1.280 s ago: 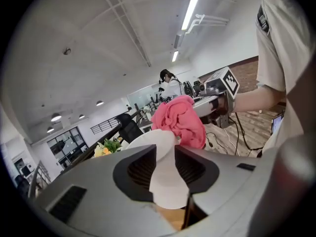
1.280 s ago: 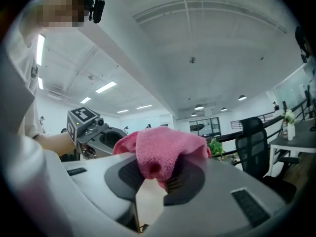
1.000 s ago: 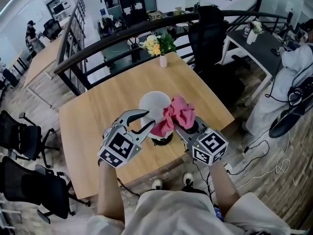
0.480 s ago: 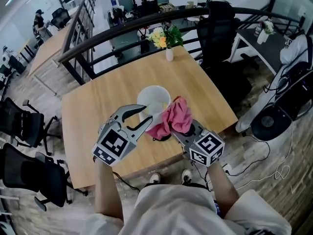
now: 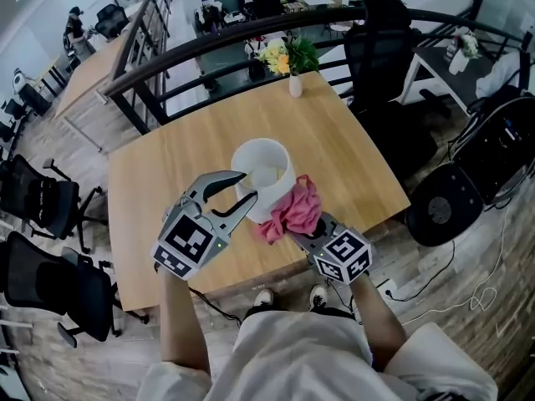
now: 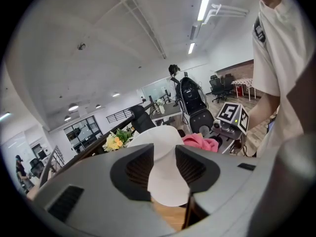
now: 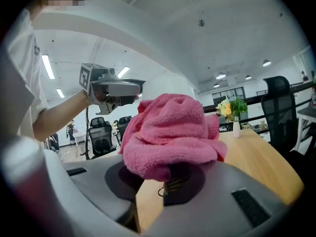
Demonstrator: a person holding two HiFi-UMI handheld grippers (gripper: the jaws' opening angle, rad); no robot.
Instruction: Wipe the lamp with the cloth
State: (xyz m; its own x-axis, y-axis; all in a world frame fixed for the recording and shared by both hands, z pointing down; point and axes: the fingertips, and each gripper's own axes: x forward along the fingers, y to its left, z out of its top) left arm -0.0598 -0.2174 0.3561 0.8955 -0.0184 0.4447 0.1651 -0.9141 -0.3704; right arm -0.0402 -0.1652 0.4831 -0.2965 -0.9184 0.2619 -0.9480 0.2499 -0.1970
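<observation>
A lamp with a white shade (image 5: 262, 176) stands near the front middle of a wooden table (image 5: 159, 174). A crumpled pink cloth (image 5: 290, 211) lies against the shade's near right side, with my right gripper (image 5: 294, 229) shut on it. In the right gripper view the cloth (image 7: 168, 130) bulges out over the jaws and hides most of the shade (image 7: 165, 85). My left gripper (image 5: 232, 195) stands open at the shade's near left. In the left gripper view the shade (image 6: 165, 157) shows in the gap of the left gripper (image 6: 163, 169), beyond the pads. The lamp's base is hidden.
A small vase of flowers (image 5: 290, 61) stands at the table's far edge, with a black railing (image 5: 167, 61) behind it. Black office chairs (image 5: 42, 207) stand to the left and another black chair (image 5: 380, 32) at the far right. The table's front edge is close to my body.
The cloth and my right gripper have slid from the shade's upper right down to its near right side. My left gripper has stayed open beside the shade.
</observation>
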